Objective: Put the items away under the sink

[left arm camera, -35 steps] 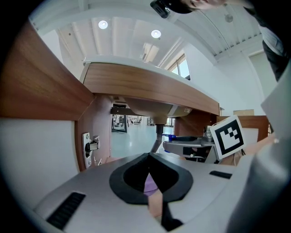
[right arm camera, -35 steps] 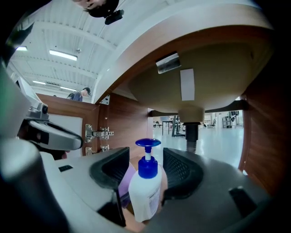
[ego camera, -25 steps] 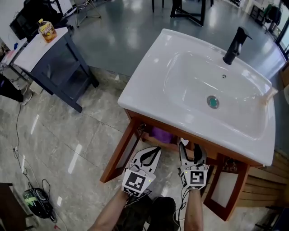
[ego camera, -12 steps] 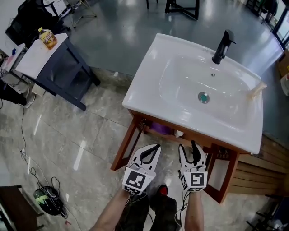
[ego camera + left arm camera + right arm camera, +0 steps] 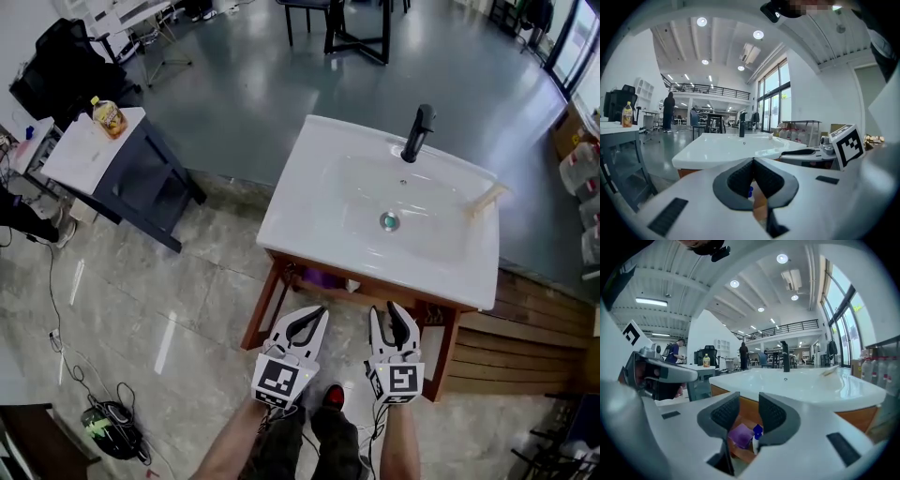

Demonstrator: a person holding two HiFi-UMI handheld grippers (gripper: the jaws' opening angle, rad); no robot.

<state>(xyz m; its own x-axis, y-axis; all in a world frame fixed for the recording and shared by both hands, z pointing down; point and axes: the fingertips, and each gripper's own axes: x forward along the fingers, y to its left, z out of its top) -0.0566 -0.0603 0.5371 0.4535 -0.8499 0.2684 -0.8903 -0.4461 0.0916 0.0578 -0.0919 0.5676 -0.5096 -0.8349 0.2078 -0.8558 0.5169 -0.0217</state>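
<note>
A grey-legged side table (image 5: 89,155) with a white top stands far left on the pale marble floor (image 5: 187,281), with a yellow-labelled bottle (image 5: 110,117) on it. Cables (image 5: 108,422) lie on the floor below it. In the middle, the white sink (image 5: 309,202) with its black faucet (image 5: 417,131) sits on a brown wooden stand (image 5: 262,305). Wooden slats (image 5: 525,323) lie to its right.

The shelf under the sink is mostly hidden from above. A purple item (image 5: 323,277) and a white spray bottle (image 5: 353,284) show at its front edge, but what the purple item is cannot be made out.

The left hand-held gripper (image 5: 320,313) has its jaws together on nothing. The right hand-held gripper (image 5: 386,313) has just been closing; a narrow gap remains and nothing is between the pads.

Compared with a second ago, the sink looks smaller and further off, more of the room is in sight, and both hand-held grippers are further back from the stand's opening.
</note>
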